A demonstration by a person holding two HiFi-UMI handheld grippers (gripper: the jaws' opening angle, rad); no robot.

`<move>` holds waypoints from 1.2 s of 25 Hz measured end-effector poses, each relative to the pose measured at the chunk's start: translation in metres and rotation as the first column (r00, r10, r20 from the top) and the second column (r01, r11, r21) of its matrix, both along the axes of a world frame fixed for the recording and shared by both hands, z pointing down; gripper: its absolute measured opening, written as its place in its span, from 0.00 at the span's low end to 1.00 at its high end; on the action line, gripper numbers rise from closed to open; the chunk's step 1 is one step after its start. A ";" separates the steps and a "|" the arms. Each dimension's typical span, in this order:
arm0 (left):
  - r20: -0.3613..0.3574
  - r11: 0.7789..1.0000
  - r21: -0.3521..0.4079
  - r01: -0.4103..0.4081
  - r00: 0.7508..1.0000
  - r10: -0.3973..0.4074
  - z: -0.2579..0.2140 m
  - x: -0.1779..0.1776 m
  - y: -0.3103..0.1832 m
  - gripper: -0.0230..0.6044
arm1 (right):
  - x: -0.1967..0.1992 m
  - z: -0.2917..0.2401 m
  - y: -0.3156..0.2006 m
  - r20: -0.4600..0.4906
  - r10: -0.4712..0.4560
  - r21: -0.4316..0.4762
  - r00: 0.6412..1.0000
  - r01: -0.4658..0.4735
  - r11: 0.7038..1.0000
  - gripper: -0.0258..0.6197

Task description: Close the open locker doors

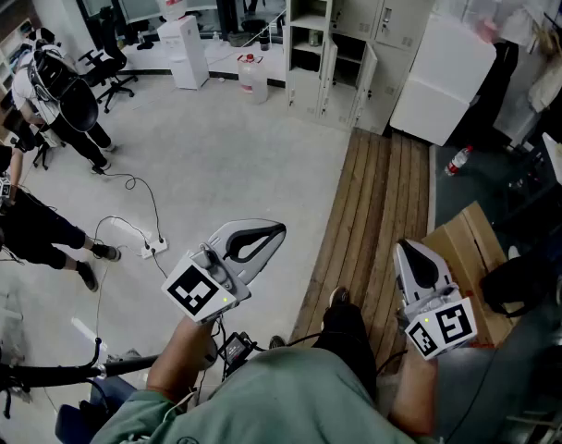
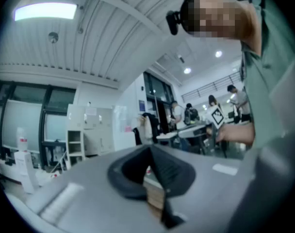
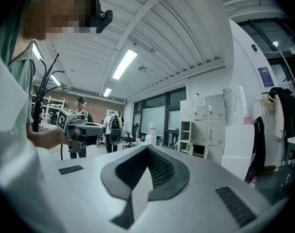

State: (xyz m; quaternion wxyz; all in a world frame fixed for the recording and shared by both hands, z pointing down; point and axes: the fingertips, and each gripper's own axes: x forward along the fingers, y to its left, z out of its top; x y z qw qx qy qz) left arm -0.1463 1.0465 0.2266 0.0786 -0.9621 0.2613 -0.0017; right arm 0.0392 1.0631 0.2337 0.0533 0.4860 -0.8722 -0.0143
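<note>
Far from lockers [image 1: 355,26], both tongs [image 1: 277,230] [image 1: 406,246] sit closed.

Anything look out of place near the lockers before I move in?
The lower locker doors hang ajar. A bottle lies on its side just right of the wooden planks, and a power strip sits at left with its cable looping loose.

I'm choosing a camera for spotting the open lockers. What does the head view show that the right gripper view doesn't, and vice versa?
Only the head view: the brown wooden plank floor strip and the white power strip. Only the right gripper view: the long ceiling light. Both: the pale grey lockers with open doors, the white water dispenser and the left tool.
</note>
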 end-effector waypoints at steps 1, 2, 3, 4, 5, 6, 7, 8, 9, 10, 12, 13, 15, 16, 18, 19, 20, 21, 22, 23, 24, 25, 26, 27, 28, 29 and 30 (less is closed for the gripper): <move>0.001 1.000 0.003 -0.002 1.000 0.002 0.001 0.000 0.000 0.04 | 0.000 0.001 0.000 -0.001 0.001 -0.001 1.000 -0.001 1.000 0.05; 0.001 1.000 0.005 -0.004 1.000 0.004 0.002 -0.001 0.000 0.04 | -0.001 0.002 -0.001 -0.002 0.002 -0.002 1.000 -0.002 1.000 0.05; -0.001 1.000 0.006 -0.005 1.000 0.005 0.002 -0.001 -0.001 0.04 | -0.001 0.003 -0.001 -0.002 0.003 -0.002 1.000 -0.003 1.000 0.05; -0.003 1.000 0.006 -0.006 1.000 0.006 0.002 -0.001 -0.001 0.04 | -0.001 0.003 -0.002 -0.003 0.004 -0.002 1.000 -0.004 1.000 0.05; -0.003 1.000 0.005 -0.007 1.000 0.007 0.003 0.000 -0.002 0.04 | 0.000 0.003 -0.002 -0.003 0.004 -0.002 1.000 -0.004 1.000 0.05; -0.002 1.000 0.004 -0.008 1.000 0.008 0.003 0.001 -0.003 0.04 | 0.000 0.003 -0.003 -0.002 0.005 -0.002 1.000 -0.005 1.000 0.05; 0.001 1.000 0.005 -0.009 1.000 0.009 0.003 0.002 -0.004 0.04 | 0.001 0.003 -0.005 -0.002 0.006 -0.002 1.000 -0.006 1.000 0.05; 0.002 1.000 0.006 -0.011 1.000 0.011 0.003 0.003 -0.006 0.04 | 0.003 0.003 -0.006 -0.001 0.006 -0.003 1.000 -0.006 1.000 0.05; 0.003 1.000 0.005 -0.012 1.000 0.012 0.003 0.004 -0.007 0.04 | 0.003 0.003 -0.008 -0.001 0.007 -0.004 1.000 -0.007 1.000 0.05; 0.002 1.000 0.002 -0.012 1.000 0.012 0.004 0.004 -0.007 0.04 | 0.004 0.004 -0.008 -0.002 0.007 -0.005 1.000 -0.007 1.000 0.05; 0.001 1.000 -0.002 -0.012 1.000 0.012 0.007 0.004 -0.008 0.04 | 0.003 0.007 -0.009 -0.002 0.009 -0.004 1.000 -0.009 1.000 0.05; -0.001 1.000 -0.003 -0.013 1.000 0.013 0.008 0.003 -0.009 0.04 | 0.002 0.008 -0.009 -0.002 0.010 -0.003 1.000 -0.010 1.000 0.05; 0.002 1.000 -0.004 -0.014 1.000 0.014 0.010 0.003 -0.013 0.04 | 0.002 0.010 -0.013 -0.002 0.012 -0.004 1.000 -0.012 1.000 0.05; 0.003 1.000 -0.006 -0.014 1.000 0.014 0.010 0.003 -0.016 0.04 | 0.003 0.010 -0.015 0.000 0.013 -0.004 1.000 -0.013 1.000 0.05; 0.005 1.000 -0.012 -0.014 1.000 0.014 0.011 0.004 -0.021 0.04 | 0.004 0.009 -0.021 0.009 0.014 -0.005 1.000 -0.014 1.000 0.05; 0.005 1.000 -0.015 -0.015 1.000 0.015 0.011 0.005 -0.024 0.04 | 0.005 0.009 -0.023 0.015 0.013 -0.005 1.000 -0.013 1.000 0.05; 0.004 1.000 -0.016 -0.015 1.000 0.015 0.011 0.005 -0.027 0.04 | 0.005 0.009 -0.026 0.023 0.013 -0.006 1.000 -0.013 1.000 0.05; 0.004 1.000 -0.016 -0.017 1.000 0.017 0.012 0.007 -0.029 0.04 | 0.006 0.010 -0.029 0.029 0.013 -0.006 0.999 -0.013 1.000 0.05; 0.005 1.000 -0.015 -0.018 1.000 0.018 0.012 0.008 -0.033 0.04 | 0.008 0.010 -0.032 0.035 0.012 -0.005 0.999 -0.012 1.000 0.05; 0.005 1.000 -0.014 -0.019 1.000 0.019 0.013 0.009 -0.037 0.04 | 0.009 0.011 -0.036 0.040 0.011 -0.004 0.999 -0.011 1.000 0.05; 0.004 1.000 -0.014 -0.019 1.000 0.019 0.014 0.011 -0.042 0.04 | 0.011 0.012 -0.041 0.044 0.011 -0.004 0.999 -0.010 1.000 0.05; 0.004 1.000 -0.013 -0.019 1.000 0.019 0.016 0.014 -0.048 0.04 | 0.014 0.014 -0.047 0.047 0.011 -0.005 0.999 -0.011 1.000 0.05; 0.005 1.000 -0.013 -0.020 1.000 0.020 0.018 0.017 -0.055 0.04 | 0.017 0.017 -0.053 0.051 0.012 -0.009 0.999 -0.012 1.000 0.05; 0.007 1.000 -0.015 -0.021 1.000 0.021 0.021 0.021 -0.062 0.04 | 0.022 0.020 -0.058 0.055 0.016 -0.014 0.998 -0.015 1.000 0.05; 0.010 0.999 -0.022 -0.023 1.000 0.023 0.025 0.026 -0.070 0.04 | 0.028 0.023 -0.065 0.056 0.020 -0.020 0.998 -0.019 1.000 0.05; 0.013 0.999 -0.030 -0.023 1.000 0.023 0.027 0.032 -0.079 0.04 | 0.034 0.025 -0.072 0.056 0.024 -0.021 0.998 -0.022 1.000 0.05; 0.015 0.999 -0.033 -0.023 1.000 0.024 0.028 0.039 -0.089 0.04 | 0.041 0.025 -0.082 0.054 0.025 -0.019 0.998 -0.024 1.000 0.05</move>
